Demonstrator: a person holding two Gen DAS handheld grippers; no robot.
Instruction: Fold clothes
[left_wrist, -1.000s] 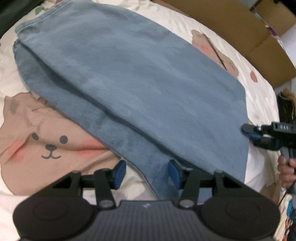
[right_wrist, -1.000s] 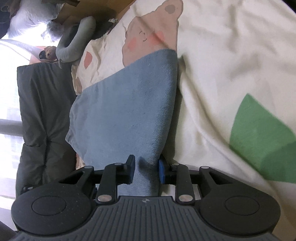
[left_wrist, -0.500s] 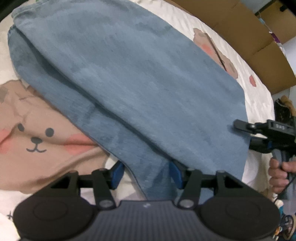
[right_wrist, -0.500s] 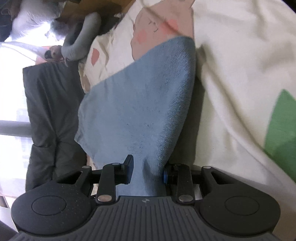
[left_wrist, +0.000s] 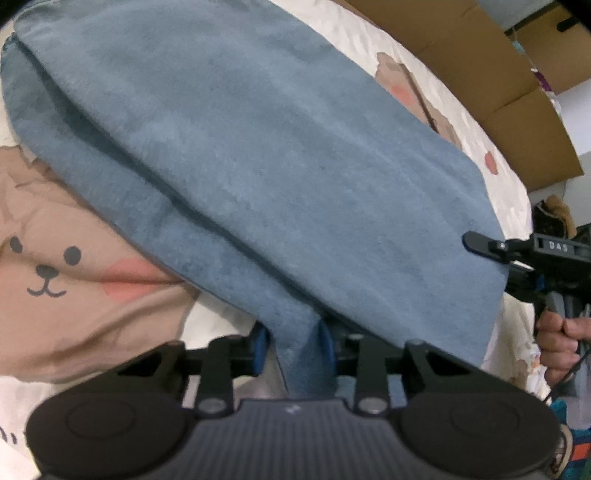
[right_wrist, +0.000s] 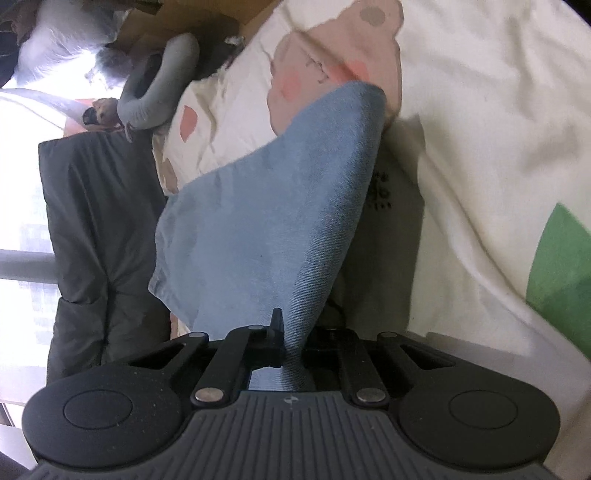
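On the bed (left_wrist: 436, 77), the left gripper (left_wrist: 291, 345) is closing its fingers on one near corner of the blue garment (left_wrist: 258, 155) while the right gripper (right_wrist: 291, 345) pinches the other tight, probably so both corners lift together for a fold.

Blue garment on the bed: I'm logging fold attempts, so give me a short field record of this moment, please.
garment: blue denim-like garment, folded over itself, lying on the bedsheet
surface: cream bedsheet with bear print
left gripper: jaws closing, a bunched corner of the garment between the blue pads
right gripper: shut on the garment's other corner, cloth rising in a ridge from it
right hand: gripping the handle
background: cardboard boxes beyond the bed
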